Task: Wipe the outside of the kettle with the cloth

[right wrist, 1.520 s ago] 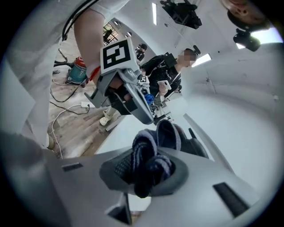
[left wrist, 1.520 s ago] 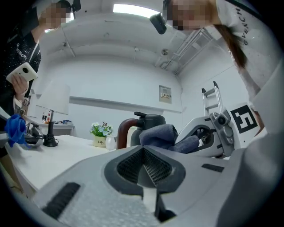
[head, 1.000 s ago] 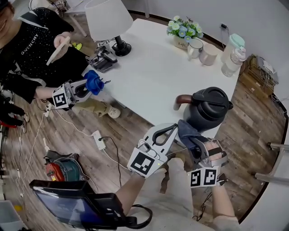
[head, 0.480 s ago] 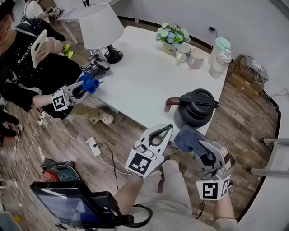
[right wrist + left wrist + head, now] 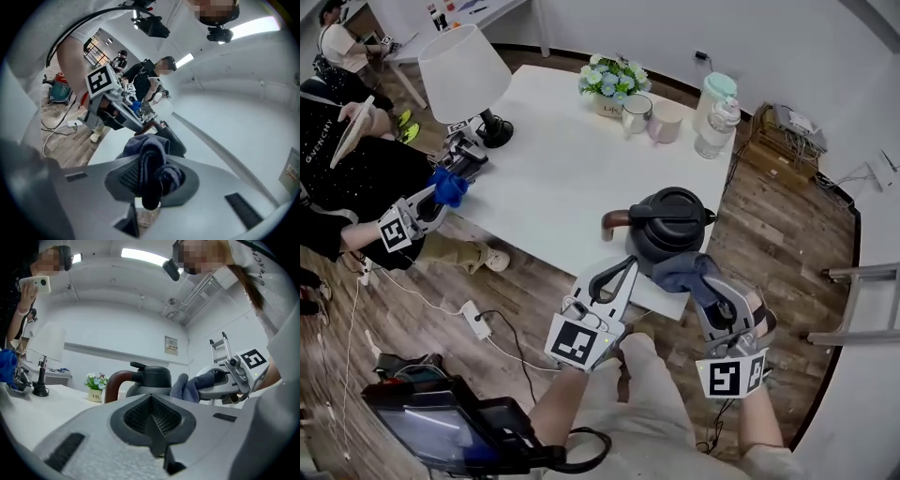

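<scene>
A black kettle (image 5: 667, 223) with a brown handle (image 5: 613, 221) stands at the near edge of the white table (image 5: 562, 169). My right gripper (image 5: 698, 274) is shut on a grey-blue cloth (image 5: 678, 272), which lies against the kettle's lower near side. In the right gripper view the cloth (image 5: 150, 157) is bunched between the jaws, with the kettle (image 5: 172, 139) just beyond. My left gripper (image 5: 628, 266) is shut and empty, just left of the cloth and below the handle. The left gripper view shows the kettle (image 5: 151, 379) ahead and the cloth (image 5: 186, 387) to its right.
A white lamp (image 5: 464, 73), a flower pot (image 5: 609, 81), two mugs (image 5: 652, 116) and bottles (image 5: 715, 114) stand on the far part of the table. Another person at the left holds a gripper with a blue cloth (image 5: 445, 185). Cables and a power strip (image 5: 473, 319) lie on the wooden floor.
The head view has swung, so the table sits further left. My right gripper has carried the cloth up against the kettle's near side. The left gripper stays shut beside it.
</scene>
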A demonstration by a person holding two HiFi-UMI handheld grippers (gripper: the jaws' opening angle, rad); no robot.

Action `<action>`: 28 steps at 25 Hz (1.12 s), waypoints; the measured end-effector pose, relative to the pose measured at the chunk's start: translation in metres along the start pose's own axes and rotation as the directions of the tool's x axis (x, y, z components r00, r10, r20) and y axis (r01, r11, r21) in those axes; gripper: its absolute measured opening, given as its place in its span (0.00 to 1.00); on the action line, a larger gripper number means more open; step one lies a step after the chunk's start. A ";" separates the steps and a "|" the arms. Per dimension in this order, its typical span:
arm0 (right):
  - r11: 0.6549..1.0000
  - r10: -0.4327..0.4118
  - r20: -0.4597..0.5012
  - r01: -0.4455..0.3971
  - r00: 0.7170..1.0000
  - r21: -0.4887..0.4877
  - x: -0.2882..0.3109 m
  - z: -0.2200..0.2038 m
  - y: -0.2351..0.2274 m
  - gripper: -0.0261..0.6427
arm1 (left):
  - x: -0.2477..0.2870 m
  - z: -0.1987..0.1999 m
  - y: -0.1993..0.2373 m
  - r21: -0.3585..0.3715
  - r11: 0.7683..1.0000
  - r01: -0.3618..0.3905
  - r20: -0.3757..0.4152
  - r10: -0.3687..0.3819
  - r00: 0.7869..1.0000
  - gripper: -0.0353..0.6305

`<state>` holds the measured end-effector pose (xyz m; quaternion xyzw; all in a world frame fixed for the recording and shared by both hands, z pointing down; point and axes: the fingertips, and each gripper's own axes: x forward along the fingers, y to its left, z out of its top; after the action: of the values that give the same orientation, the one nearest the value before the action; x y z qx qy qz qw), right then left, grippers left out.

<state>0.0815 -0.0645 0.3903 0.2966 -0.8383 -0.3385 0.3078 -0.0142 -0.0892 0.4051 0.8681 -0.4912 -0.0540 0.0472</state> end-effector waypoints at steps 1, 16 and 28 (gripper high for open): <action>1.000 0.019 -0.006 -0.019 1.000 -0.005 0.003 -0.006 0.010 0.13 | 0.001 -0.004 0.001 -0.004 1.000 -0.005 -0.001 0.005 1.000 0.06; 0.983 0.178 -0.083 -0.181 0.981 -0.035 0.016 -0.044 0.069 0.13 | -0.003 -0.034 0.009 -0.012 1.000 -0.016 -0.027 0.015 1.000 0.06; 0.995 0.010 0.165 -0.026 0.986 0.095 -0.026 0.067 -0.044 0.13 | -0.004 0.011 0.016 -0.026 0.998 -0.051 0.019 0.052 0.998 0.06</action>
<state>0.0628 -0.0461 0.3100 0.2746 -0.8788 -0.3182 0.2259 -0.0316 -0.0946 0.3971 0.8539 -0.5131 -0.0675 0.0547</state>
